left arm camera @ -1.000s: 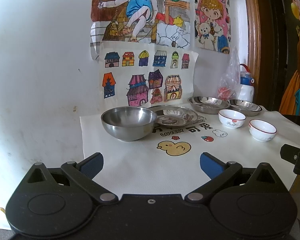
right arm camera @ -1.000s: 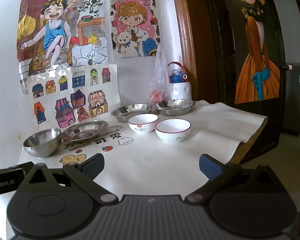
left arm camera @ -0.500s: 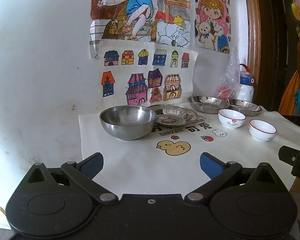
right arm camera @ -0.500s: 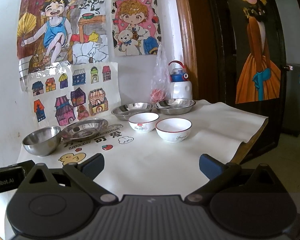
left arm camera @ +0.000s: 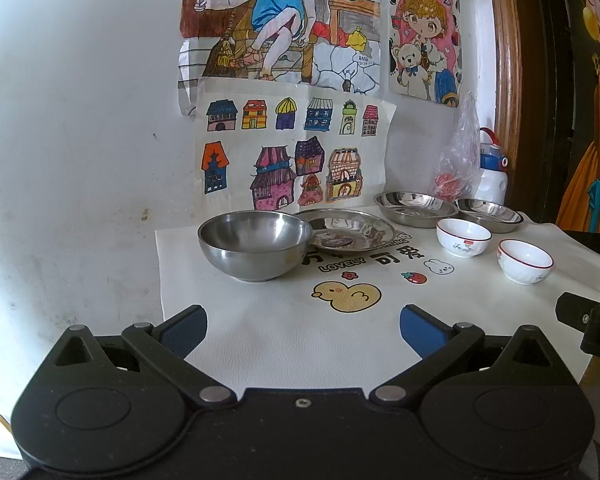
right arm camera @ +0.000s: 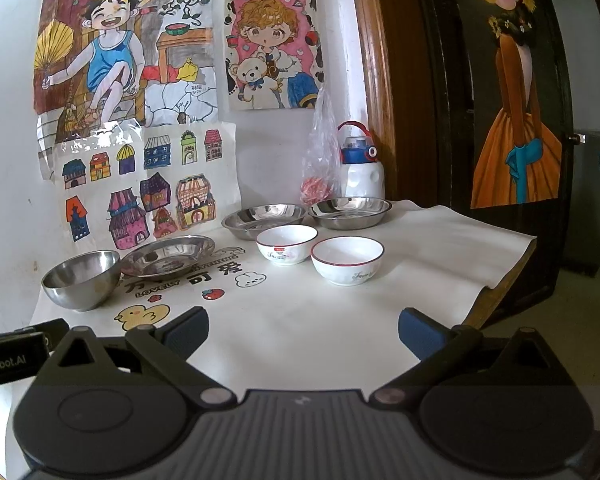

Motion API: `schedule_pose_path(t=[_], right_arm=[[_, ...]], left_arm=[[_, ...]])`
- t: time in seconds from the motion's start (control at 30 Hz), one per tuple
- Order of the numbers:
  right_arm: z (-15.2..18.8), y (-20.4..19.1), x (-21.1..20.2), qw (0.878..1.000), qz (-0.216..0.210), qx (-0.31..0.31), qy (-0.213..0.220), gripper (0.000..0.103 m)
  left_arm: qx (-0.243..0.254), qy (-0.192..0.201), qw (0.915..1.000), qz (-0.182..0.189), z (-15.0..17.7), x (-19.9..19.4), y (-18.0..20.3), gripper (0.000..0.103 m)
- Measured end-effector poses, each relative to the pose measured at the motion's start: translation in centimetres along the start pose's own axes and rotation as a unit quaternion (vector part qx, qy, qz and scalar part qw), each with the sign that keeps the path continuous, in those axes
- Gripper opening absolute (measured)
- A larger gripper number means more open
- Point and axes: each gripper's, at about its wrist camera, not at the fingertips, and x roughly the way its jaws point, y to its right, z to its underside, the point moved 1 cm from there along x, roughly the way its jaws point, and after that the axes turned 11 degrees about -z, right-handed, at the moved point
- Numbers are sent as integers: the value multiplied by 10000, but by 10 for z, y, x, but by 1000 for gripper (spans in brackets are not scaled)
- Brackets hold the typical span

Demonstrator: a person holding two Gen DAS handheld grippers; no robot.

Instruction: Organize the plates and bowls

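- Left hand-held gripper (left arm camera: 302, 326): jaws spread wide, nothing between the blue pads; it hangs over the near part of the counter (left arm camera: 292, 344).
- Right hand-held gripper (right arm camera: 303, 328): jaws likewise spread wide and empty, over the near counter edge.
- Steel bowl (left arm camera: 255, 245): upright, ahead and slightly left of the left hand-held gripper, well apart from its pads. Interior holds nothing.
- Steel plate (left arm camera: 346, 229): just beside the steel bowl on its right; the rims look to touch or nearly touch. It overlaps the printed lettering on the mat.
- Back plates: one (left arm camera: 415, 208) and a second (left arm camera: 488, 214) sit side by side near the wall, both holding nothing.
- White bowls: one (right arm camera: 287, 245) stands in front of the back plates; the other (right arm camera: 347, 260) stands just beside it, nearer the right hand-held gripper. Both upright with red rims, both holding nothing.
- Bottle (right arm camera: 360, 172) and plastic bag (right arm camera: 320, 160): against the wall behind the back plates; the bag holds something red.
- View differences: the right wrist view shows the counter's right edge, the dark door and the left unit's body at the lower left; the left wrist view shows part of the right unit at its right edge and the bare wall to the left.
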Motion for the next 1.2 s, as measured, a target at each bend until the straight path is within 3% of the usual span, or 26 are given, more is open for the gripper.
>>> schedule_pose_path(t=[1.2], right_arm=[[0, 8, 24, 9997, 3, 48, -255, 103]], left_arm=[[186, -176, 9997, -14, -1, 23, 11, 102]])
